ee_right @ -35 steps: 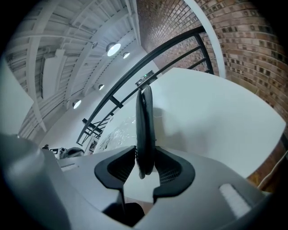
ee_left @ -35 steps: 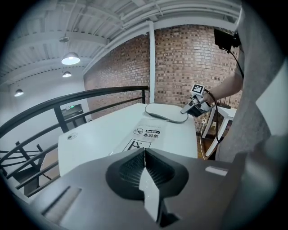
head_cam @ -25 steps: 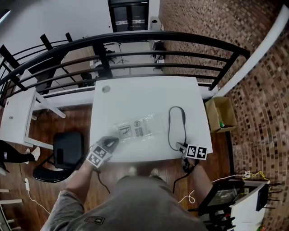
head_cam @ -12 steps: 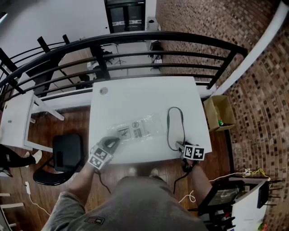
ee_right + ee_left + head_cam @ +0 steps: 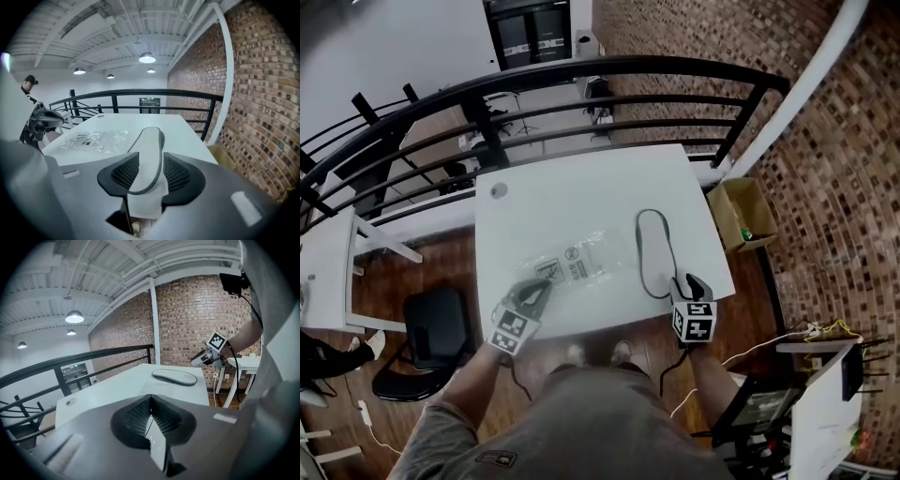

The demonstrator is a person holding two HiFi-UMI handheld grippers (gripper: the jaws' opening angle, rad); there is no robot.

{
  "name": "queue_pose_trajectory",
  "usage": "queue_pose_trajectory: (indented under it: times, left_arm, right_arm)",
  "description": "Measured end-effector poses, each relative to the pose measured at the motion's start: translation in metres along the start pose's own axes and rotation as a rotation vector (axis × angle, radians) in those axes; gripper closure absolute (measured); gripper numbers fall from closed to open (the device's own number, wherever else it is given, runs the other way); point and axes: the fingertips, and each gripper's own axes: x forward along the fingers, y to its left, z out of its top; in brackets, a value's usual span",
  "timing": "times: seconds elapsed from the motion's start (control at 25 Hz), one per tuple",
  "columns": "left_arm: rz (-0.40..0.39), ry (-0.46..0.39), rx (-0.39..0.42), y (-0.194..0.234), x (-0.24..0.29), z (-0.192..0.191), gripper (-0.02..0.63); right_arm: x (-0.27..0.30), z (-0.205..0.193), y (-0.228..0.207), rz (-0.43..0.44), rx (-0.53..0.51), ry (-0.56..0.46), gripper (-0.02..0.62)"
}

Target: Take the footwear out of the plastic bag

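Grey-rimmed insole (image 5: 654,253) out, flat on table (image 5: 581,183) beside bag (image 5: 581,264). Lifted off its near end since 1 second ago: right gripper (image 5: 687,284), jaws just narrowing, apart, pinching nothing. Clamped on bag corner: left gripper (image 5: 536,292), jaws tight. Looks finished.

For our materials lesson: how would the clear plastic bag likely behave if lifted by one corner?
The plastic bag looks thin and crinkled, so it would probably droop. It lies flat beside the footwear: likely very light. Its glossy film may slip.
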Motion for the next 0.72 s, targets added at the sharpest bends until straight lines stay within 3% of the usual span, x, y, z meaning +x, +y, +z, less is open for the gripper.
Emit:
queue_pose_trajectory:
  times: [0.24, 0.4, 0.72]
  left_arm:
    - [0.028, -0.072, -0.009, -0.008, -0.003, 0.015, 0.604]
    - [0.061, -0.121, -0.004, -0.022, -0.007, 0.030, 0.604]
    - [0.184, -0.173, -0.065, -0.074, -0.022, 0.042, 0.604]
  right_arm:
    - [-0.034, 0.026, 0.033, -0.024, -0.127, -0.140, 0.520]
    - [-0.052, 0.041, 0.059, 0.013, -0.158, -0.219, 0.580]
    - [-0.083, 0.030, 0.088, 0.169, -0.183, -0.301, 0.583]
